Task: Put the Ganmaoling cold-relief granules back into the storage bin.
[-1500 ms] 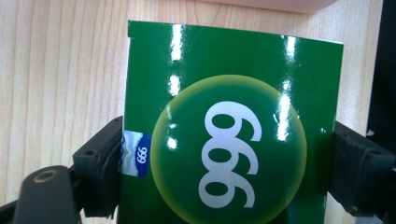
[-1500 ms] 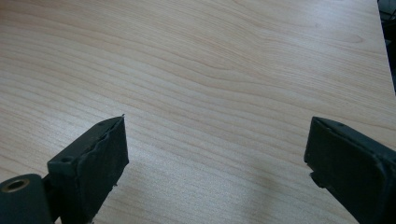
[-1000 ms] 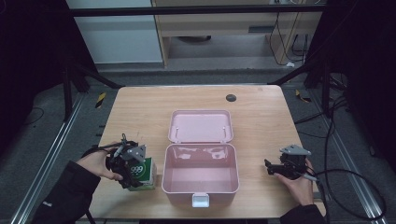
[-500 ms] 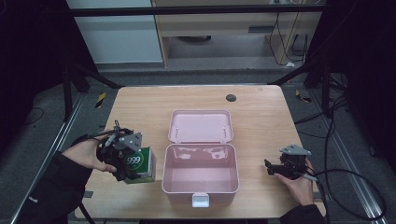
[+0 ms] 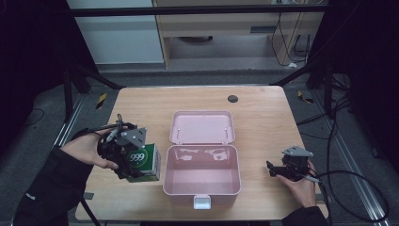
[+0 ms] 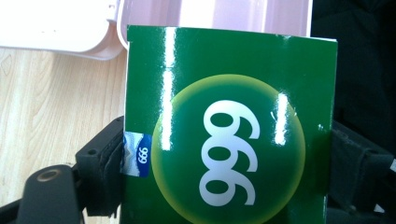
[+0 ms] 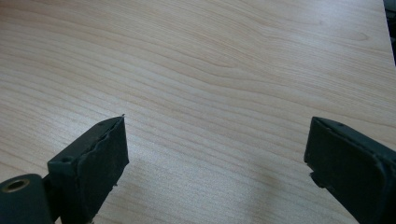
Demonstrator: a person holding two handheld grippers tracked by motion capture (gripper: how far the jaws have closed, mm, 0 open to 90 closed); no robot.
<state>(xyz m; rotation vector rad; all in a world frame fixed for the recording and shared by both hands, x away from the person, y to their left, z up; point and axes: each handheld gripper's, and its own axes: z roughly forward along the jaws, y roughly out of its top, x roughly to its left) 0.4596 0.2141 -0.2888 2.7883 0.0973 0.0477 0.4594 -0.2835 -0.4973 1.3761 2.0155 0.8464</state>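
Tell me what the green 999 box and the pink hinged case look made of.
Green 999 box: likely glossy printed cardboard; bright glare streaks cross its flat face and the edges are crisp. Pink hinged case: apparently moulded plastic, smooth with rounded corners and soft reflections inside.

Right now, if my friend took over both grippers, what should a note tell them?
Left gripper: shut on the glossy green cardboard box marked 999, held just left of the open pink plastic case.
Right gripper: open, holding nothing, low over the light wooden table to the right of the case.
Done: box gripped, case lid open, case looks bare inside.
Left: probably carry the box over the case, set it inside, let go, maybe close the lid.
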